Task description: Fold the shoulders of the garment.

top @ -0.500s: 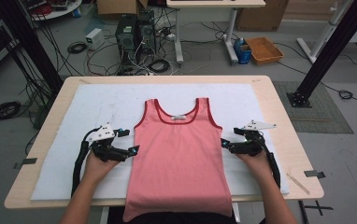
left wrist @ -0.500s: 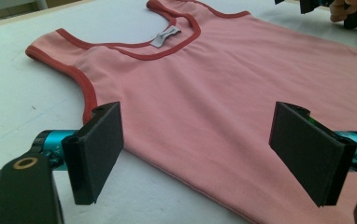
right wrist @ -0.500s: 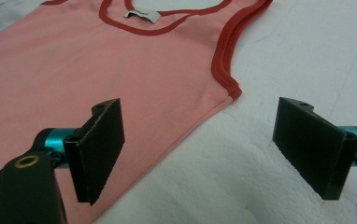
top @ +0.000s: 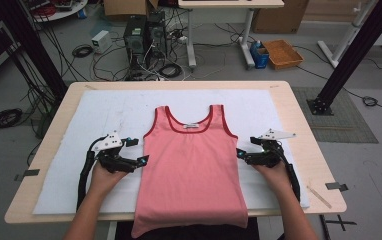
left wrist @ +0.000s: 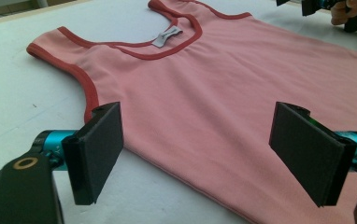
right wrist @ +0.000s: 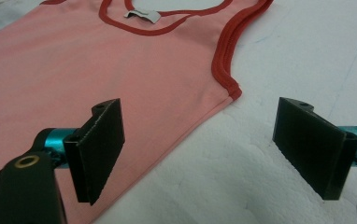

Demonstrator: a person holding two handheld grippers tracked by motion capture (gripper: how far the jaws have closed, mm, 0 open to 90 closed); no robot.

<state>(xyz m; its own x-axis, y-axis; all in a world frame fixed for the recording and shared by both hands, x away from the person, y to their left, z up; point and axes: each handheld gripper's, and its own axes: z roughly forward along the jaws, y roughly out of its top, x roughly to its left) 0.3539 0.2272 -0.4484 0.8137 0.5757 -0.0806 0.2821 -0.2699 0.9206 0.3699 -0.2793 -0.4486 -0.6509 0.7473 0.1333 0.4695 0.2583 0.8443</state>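
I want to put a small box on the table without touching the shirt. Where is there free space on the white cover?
The white cover is bare along the far edge beyond the pink tank top, and in the far corners to either side of its straps. It is crowded beside the shirt's side seams: the left gripper and right gripper, both open, sit there.

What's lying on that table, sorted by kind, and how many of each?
Pink tank top: 1
White mat under it: 1
Hand-held grippers, both open, the left gripper and the right gripper: 2
Thin wooden stick by the table's right corner: 1
Total: 5
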